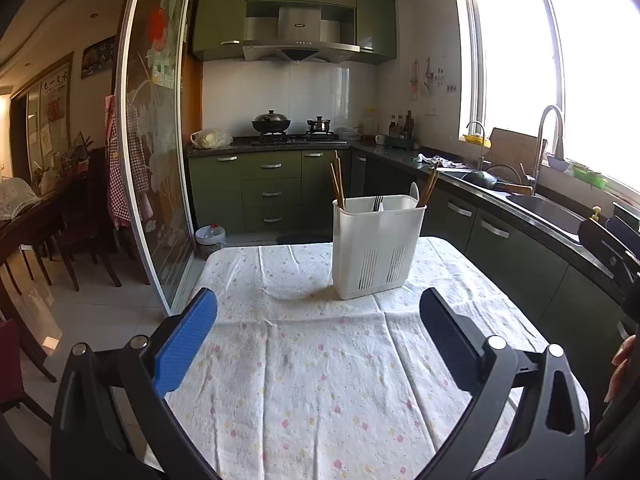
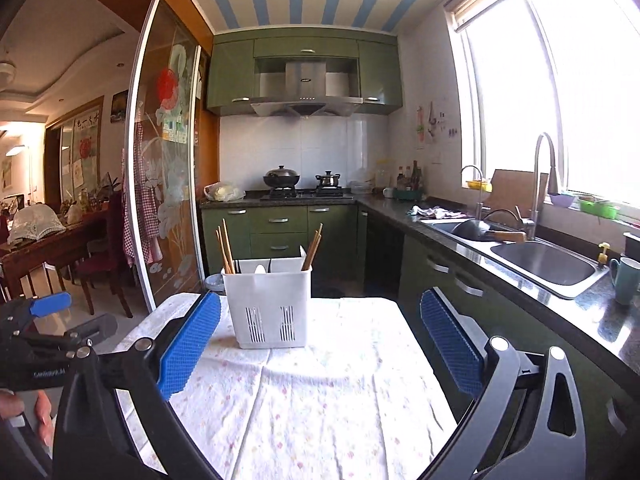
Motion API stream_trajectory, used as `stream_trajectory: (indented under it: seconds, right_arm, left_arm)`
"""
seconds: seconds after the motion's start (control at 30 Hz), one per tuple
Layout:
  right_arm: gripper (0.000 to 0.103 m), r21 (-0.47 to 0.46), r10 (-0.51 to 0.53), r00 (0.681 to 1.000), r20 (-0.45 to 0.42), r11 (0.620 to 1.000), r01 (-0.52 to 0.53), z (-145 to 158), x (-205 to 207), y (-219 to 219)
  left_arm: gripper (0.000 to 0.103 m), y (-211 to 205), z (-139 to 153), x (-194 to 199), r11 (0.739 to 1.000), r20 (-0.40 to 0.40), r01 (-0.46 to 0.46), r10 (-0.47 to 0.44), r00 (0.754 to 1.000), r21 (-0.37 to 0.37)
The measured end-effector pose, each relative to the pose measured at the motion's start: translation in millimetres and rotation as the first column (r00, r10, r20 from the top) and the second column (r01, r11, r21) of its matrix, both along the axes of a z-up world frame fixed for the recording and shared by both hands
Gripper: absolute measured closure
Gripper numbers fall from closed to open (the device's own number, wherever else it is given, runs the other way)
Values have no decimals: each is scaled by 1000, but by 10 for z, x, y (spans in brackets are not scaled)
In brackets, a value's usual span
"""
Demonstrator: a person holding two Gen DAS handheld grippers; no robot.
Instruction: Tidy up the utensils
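Observation:
A white plastic utensil caddy (image 1: 378, 246) stands upright on the table's floral cloth (image 1: 320, 360), toward the far edge. It holds wooden chopsticks (image 1: 338, 182) at its left end, more chopsticks (image 1: 428, 188) at its right end, and a white spoon and dark-handled cutlery in the middle. In the right wrist view the caddy (image 2: 268, 306) stands just past the left finger. My left gripper (image 1: 318, 312) is open and empty, well short of the caddy. My right gripper (image 2: 320, 316) is open and empty. The left gripper also shows at the right wrist view's left edge (image 2: 44, 320).
A green kitchen counter with a steel sink (image 2: 544, 268) and tall tap runs along the right. A stove with pots (image 1: 272, 124) is at the back. A glass sliding door (image 1: 156, 160) stands left, with a dining table and chairs beyond it.

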State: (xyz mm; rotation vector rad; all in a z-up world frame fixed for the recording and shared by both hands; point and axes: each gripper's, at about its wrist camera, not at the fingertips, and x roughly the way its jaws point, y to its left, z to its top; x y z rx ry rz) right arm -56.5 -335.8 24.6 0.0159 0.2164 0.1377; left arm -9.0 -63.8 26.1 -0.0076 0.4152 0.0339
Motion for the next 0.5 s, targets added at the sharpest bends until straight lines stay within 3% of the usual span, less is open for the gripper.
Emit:
stream_trajectory:
  seconds: [0.23,0.5]
  right_arm:
    - [4,67,-47,998,-42,997,50,-301,-263,-209]
    - [4,56,-62,998,-32,996,64,-220,-203,-169]
  left_arm:
    - [7,83,-99,-79,1000,-21,-1,1,1000,9]
    - [7,122,-107,-123,1000,-16,3,-3,1000,2]
